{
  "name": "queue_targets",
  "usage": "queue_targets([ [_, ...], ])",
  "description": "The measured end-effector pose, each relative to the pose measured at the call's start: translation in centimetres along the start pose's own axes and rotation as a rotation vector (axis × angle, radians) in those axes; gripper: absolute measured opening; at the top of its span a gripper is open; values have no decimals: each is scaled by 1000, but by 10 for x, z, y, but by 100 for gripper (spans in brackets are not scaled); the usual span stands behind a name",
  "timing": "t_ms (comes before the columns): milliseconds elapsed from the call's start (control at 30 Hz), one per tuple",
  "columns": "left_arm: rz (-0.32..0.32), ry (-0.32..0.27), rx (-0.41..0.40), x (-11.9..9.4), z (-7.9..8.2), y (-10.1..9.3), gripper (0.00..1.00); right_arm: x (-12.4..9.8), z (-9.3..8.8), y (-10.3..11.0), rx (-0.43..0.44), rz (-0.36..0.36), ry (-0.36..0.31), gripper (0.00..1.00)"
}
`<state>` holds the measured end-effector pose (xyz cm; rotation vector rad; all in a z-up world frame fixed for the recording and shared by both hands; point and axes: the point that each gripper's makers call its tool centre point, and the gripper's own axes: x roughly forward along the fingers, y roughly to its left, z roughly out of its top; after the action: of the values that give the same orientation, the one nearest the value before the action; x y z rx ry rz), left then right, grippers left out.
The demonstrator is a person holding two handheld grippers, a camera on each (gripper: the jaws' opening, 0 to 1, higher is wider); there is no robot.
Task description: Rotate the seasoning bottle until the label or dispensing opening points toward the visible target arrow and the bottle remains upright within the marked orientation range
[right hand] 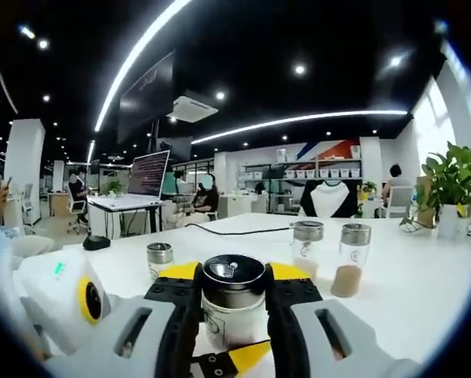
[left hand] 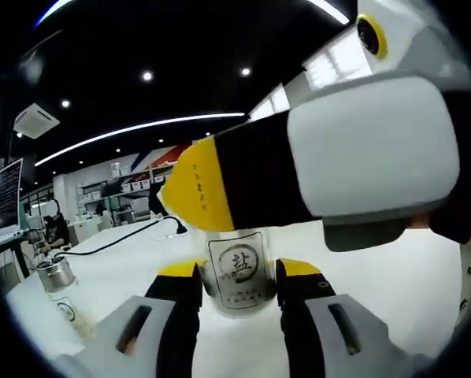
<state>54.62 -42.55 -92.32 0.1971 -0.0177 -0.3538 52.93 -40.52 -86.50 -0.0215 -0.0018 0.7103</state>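
The seasoning bottle stands upright on the white desk, near the edge closest to the person, and both tongs are on it at once. In the right gripper view the right gripper has its two black, yellow-tipped jaws pressed against the bottle's glass sides just under the round black cap, so it is pinching the bottle. In the left gripper view the left gripper meets the same bottle from another side: its jaws sit tight against the glass to either side of the white label, which bears a printed character in a circle and faces this camera; this pair too is pinching the bottle. The right gripper reaches across the top of that view as a large white body with a black and yellow jaw over the bottle's upper part. Farther back on the desk, in the right gripper view, stand a small metal-capped jar, a clear shaker and a shaker holding brown powder, well apart from the held bottle. A black cable runs along the far side, and a potted plant stands at the far right edge
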Motion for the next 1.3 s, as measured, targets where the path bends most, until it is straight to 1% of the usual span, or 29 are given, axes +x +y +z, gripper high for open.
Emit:
queue_targets([
  [133,49,-4,9,-2,1,3,41,1,1,1,9,8,-1,29],
  [200,81,-18,-8,-3,3,8,40,1,2,3,7,13,-4,29],
  [267,94,-21,-2,-3,4,10,40,2,4,4,-2,16,-3,29],
  [400,94,-17,-10,-2,3,13,39,4,3,4,-6,21,1,29],
  [433,92,-11,-10,-1,3,14,39,4,3,4,-4,23,1,29],
  [533,68,-20,-38,-1,1,13,38,5,2,3,3,25,4,29],
  [567,54,-23,-49,-1,0,12,38,6,1,2,7,26,11,29],
  [600,47,-14,-63,-1,-2,12,38,7,-1,2,14,34,21,29],
  [633,31,2,-75,-1,-6,11,38,7,-5,1,29,47,45,29],
  [667,12,9,-86,0,-8,9,37,8,-8,0,44,46,52,29],
  [700,8,-3,-102,0,-9,10,37,8,-9,0,46,51,50,29],
  [833,-1,-8,-97,-2,-10,12,37,8,-10,3,50,70,57,29],
  [900,-7,-18,-103,-2,-9,13,37,8,-10,5,49,83,52,29],
  [967,-35,-53,-181,-2,-6,11,37,8,-7,9,26,108,41,29],
  [1033,-31,-50,-169,-3,-8,14,36,8,-7,10,27,112,43,29],
  [1167,-36,-57,-177,-4,-6,14,36,6,-6,11,42,120,32,29],
  [1200,-34,-57,-179,-4,-6,15,36,5,-3,11,58,133,15,29],
  [1233,-35,-46,-182,-4,-7,16,36,4,0,10,87,131,-4,28],
  [1300,-32,-45,-175,-4,-9,18,36,2,1,9,82,131,-7,29],
])
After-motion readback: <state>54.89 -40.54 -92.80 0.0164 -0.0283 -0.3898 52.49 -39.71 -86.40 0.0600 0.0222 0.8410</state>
